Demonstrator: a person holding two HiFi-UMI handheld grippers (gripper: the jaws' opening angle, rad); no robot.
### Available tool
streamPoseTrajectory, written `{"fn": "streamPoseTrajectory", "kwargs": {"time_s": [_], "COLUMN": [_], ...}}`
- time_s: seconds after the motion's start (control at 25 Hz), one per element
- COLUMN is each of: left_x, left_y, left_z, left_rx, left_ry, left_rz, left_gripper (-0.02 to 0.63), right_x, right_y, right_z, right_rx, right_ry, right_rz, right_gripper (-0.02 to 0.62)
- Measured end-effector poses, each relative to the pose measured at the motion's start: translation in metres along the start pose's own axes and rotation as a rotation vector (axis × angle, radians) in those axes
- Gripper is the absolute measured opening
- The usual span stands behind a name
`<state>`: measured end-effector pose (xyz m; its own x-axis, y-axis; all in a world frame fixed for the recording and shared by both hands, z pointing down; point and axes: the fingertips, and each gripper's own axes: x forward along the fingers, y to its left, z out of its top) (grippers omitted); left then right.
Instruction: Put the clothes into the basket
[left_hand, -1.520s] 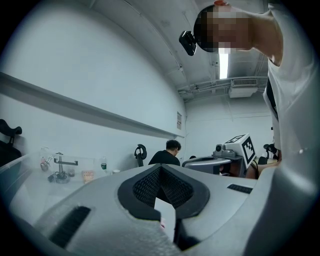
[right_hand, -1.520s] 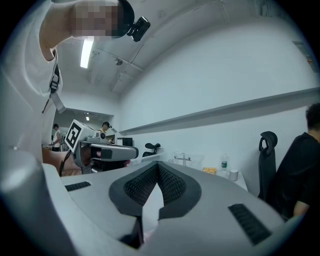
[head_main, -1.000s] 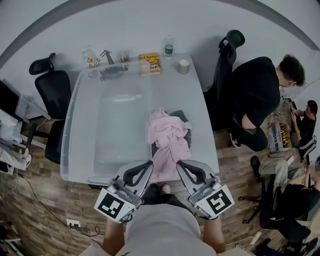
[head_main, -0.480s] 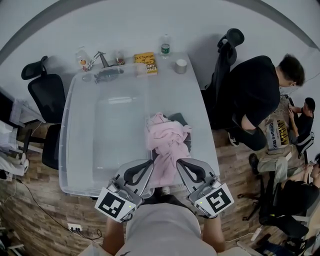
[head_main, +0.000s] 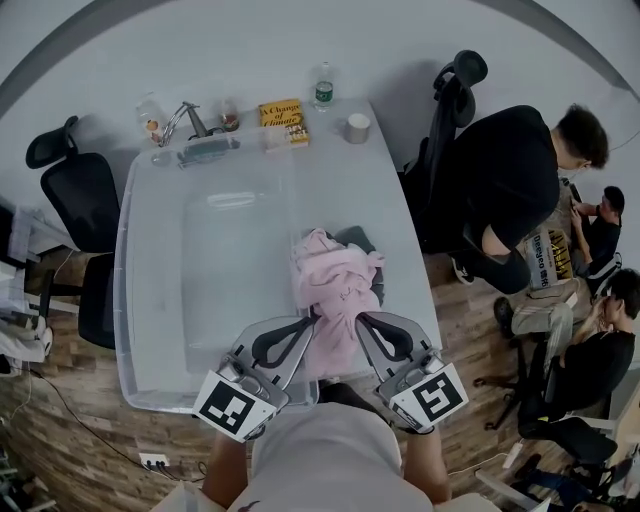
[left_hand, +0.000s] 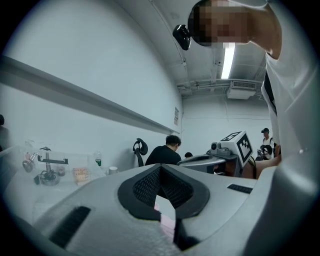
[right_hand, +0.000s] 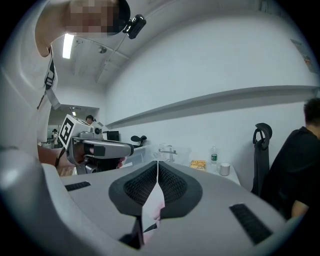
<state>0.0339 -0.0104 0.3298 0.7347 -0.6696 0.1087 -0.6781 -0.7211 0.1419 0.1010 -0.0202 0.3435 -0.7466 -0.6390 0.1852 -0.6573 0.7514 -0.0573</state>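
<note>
Both stay clenched: your left gripper (head_main: 313, 321) and right gripper (head_main: 360, 319) pinch the pink garment (head_main: 335, 285) bunched beyond their fingertips; the basket (head_main: 150, 290) rim now lies under the left.

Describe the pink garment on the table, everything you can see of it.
The pink garment is soft, thin-looking fabric, crumpled into a heap of folds. It lies on the white table, right of the clear basket, partly covering a dark grey garment. Its near end trails toward the table's front edge, between the shut left gripper and right gripper. Whether either gripper touches it cannot be told.
</note>
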Motion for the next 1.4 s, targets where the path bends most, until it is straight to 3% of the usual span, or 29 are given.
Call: {"fn": "streamPoseTrajectory", "kwargs": {"time_s": [0.6, 0.88, 1.2, 1.4], "left_x": [0.027, 0.044, 0.057, 0.065], "left_y": [0.015, 0.02, 0.032, 0.032], "left_z": [-0.001, -0.008, -0.02, -0.027], "left_rx": [0.038, 0.032, 0.032, 0.036], "left_ry": [0.045, 0.078, 0.125, 0.155], "left_rz": [-0.135, -0.13, -0.066, -0.045], "left_gripper": [0.006, 0.006, 0.006, 0.006], "right_x": [0.025, 0.037, 0.061, 0.072], "right_y": [-0.023, -0.045, -0.058, -0.065], "right_z": [-0.024, -0.049, -0.094, -0.119], "right_rx": [-0.038, -0.042, -0.006, 0.016], "right_ry": [0.14, 0.22, 0.346, 0.394], "right_rz": [-0.123, -0.111, -0.022, 0.019], "right_gripper": [0.018, 0.104, 0.246, 0.294]}}
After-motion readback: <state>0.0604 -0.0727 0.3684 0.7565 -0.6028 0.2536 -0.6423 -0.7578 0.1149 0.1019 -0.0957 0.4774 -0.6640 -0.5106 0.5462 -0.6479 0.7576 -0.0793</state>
